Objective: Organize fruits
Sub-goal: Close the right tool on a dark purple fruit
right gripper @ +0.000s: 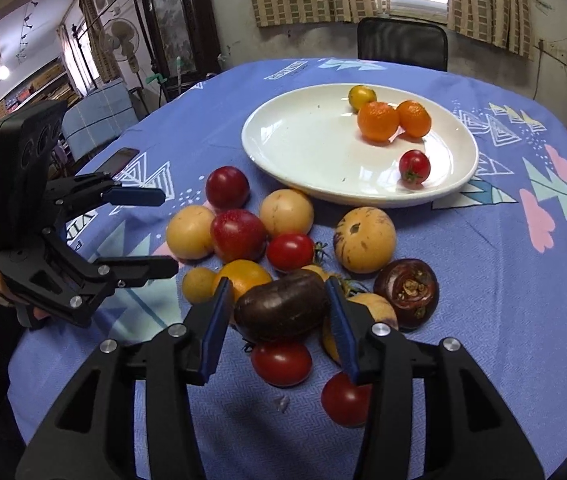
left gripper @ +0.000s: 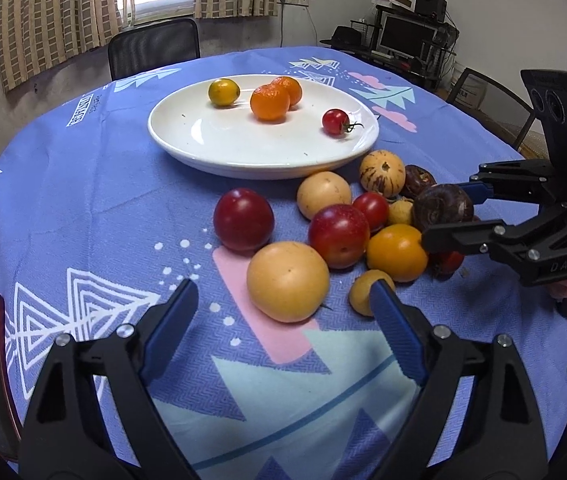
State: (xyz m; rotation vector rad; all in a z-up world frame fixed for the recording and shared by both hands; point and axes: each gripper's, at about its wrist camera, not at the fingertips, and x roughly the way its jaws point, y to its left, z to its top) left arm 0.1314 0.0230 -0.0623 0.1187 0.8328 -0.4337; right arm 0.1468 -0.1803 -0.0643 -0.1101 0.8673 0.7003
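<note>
Purple fruit (right gripper: 282, 305): clamped in right gripper (right gripper: 279, 300), above the pile.
Left gripper (left gripper: 283, 296): spread wide, empty.
Plate (left gripper: 187, 136): front half bare.
Writing: "DAS" on right gripper.

A: Where does the left wrist view sit?

B: Low over the cloth, on the near side of the plate (left gripper: 263, 128), facing across it to the window, with the fruit pile (left gripper: 347, 224) close in front.

A: And the right?

B: Nearer still (almost on top of the pile (right gripper: 283, 276)), also on the plate's (right gripper: 359, 148) near side but more to the right, facing left and away.

A: What do they share?

B: Plate, pile, chair beyond the plate, and each shows the other gripper (left gripper: 439, 216) (right gripper: 169, 232).
</note>
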